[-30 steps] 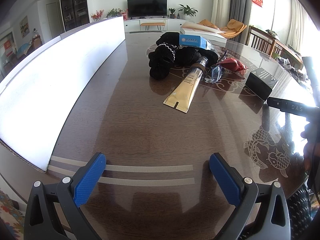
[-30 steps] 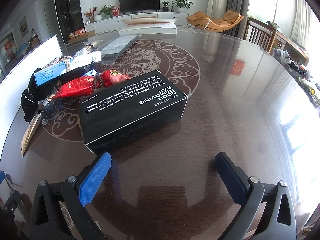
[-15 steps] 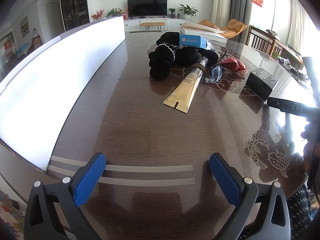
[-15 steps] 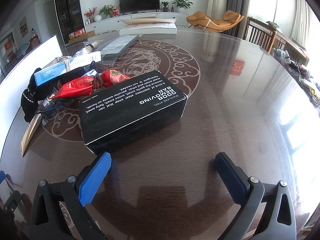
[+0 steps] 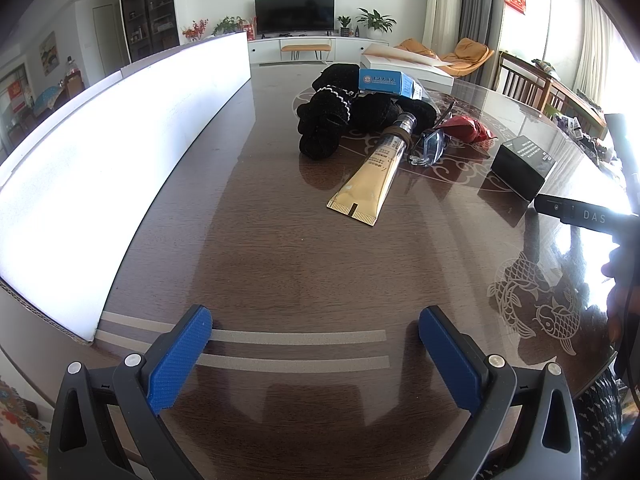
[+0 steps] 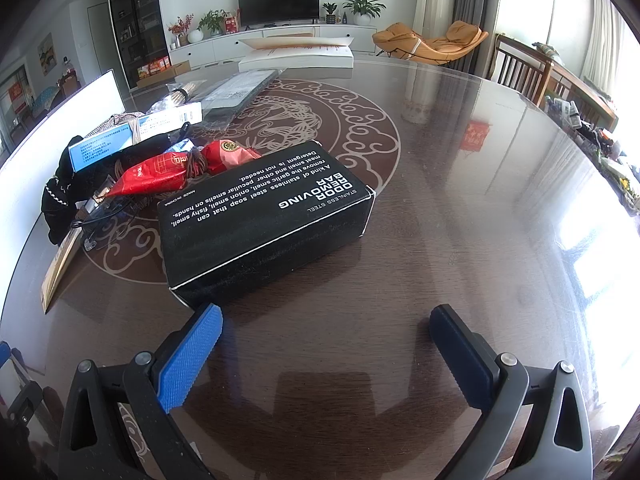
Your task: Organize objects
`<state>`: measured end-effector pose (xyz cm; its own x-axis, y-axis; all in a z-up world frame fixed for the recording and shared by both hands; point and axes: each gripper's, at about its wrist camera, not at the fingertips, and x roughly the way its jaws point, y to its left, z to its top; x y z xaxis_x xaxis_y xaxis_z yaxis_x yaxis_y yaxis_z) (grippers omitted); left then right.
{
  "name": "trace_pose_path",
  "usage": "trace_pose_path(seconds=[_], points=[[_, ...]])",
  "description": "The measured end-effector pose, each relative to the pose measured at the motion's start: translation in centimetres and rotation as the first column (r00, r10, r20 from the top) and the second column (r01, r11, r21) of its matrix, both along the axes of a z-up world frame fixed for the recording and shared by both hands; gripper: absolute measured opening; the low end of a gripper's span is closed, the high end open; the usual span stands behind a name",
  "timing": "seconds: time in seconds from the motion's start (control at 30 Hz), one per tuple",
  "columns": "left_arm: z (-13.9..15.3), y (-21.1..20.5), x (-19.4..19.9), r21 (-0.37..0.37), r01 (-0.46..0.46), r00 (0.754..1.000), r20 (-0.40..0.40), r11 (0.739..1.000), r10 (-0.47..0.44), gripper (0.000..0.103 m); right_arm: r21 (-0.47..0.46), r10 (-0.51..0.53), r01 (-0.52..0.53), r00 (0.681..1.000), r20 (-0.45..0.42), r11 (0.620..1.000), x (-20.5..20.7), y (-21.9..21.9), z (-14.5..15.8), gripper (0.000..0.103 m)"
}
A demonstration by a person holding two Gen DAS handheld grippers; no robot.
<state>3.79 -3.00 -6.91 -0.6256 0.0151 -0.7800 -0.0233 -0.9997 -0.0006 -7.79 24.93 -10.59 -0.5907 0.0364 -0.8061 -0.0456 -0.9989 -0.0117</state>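
Observation:
A black box [image 6: 264,216] lettered "odor removing bar" lies just ahead of my right gripper [image 6: 326,328], which is open and empty; the box also shows in the left wrist view [image 5: 522,168]. Behind it lie a red packet [image 6: 176,168], a blue-and-white box [image 6: 104,146] and black gloves [image 6: 60,196]. In the left wrist view a gold tube [image 5: 374,176], black gloves [image 5: 332,120], clear glasses [image 5: 430,146], a blue box [image 5: 386,82] and the red packet [image 5: 468,128] lie far ahead. My left gripper [image 5: 314,330] is open and empty above bare table.
A long white cardboard box [image 5: 100,152] runs along the table's left side. The round dark table [image 6: 460,220] has a glass top with white patterns. A white flat box [image 6: 296,54] and grey packets [image 6: 240,88] lie at the far side. Chairs [image 6: 516,70] stand at the right.

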Motion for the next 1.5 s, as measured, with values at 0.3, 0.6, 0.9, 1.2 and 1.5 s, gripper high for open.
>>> trace_pose_path(seconds=[0.3, 0.6, 0.9, 1.2, 1.5], points=[[0.0, 0.0, 0.0, 0.0, 0.0, 1.0, 0.0, 1.0, 0.0, 0.103, 0.0, 0.0, 0.0, 1.0, 0.0, 1.0, 0.0, 0.0, 0.0, 0.103], [0.0, 0.0, 0.0, 0.0, 0.0, 1.0, 0.0, 1.0, 0.0, 0.103, 0.0, 0.0, 0.0, 1.0, 0.0, 1.0, 0.0, 0.0, 0.0, 0.103], [0.0, 0.0, 0.0, 0.0, 0.0, 1.0, 0.0, 1.0, 0.0, 0.103, 0.0, 0.0, 0.0, 1.0, 0.0, 1.0, 0.0, 0.0, 0.0, 0.103], [0.4, -1.9, -1.3, 0.091, -0.004, 1.0, 0.02, 0.996, 0.002, 0.103, 0.001, -0.001, 0.001, 1.0, -0.001, 1.0, 0.0, 0.0, 0.0, 0.103], [0.3, 1.2, -8.8, 0.006, 0.132, 0.984, 0.119, 0.991, -0.131, 0.103, 0.0, 0.0, 0.0, 1.0, -0.002, 1.0, 0.0, 0.0, -0.1, 0.103]])
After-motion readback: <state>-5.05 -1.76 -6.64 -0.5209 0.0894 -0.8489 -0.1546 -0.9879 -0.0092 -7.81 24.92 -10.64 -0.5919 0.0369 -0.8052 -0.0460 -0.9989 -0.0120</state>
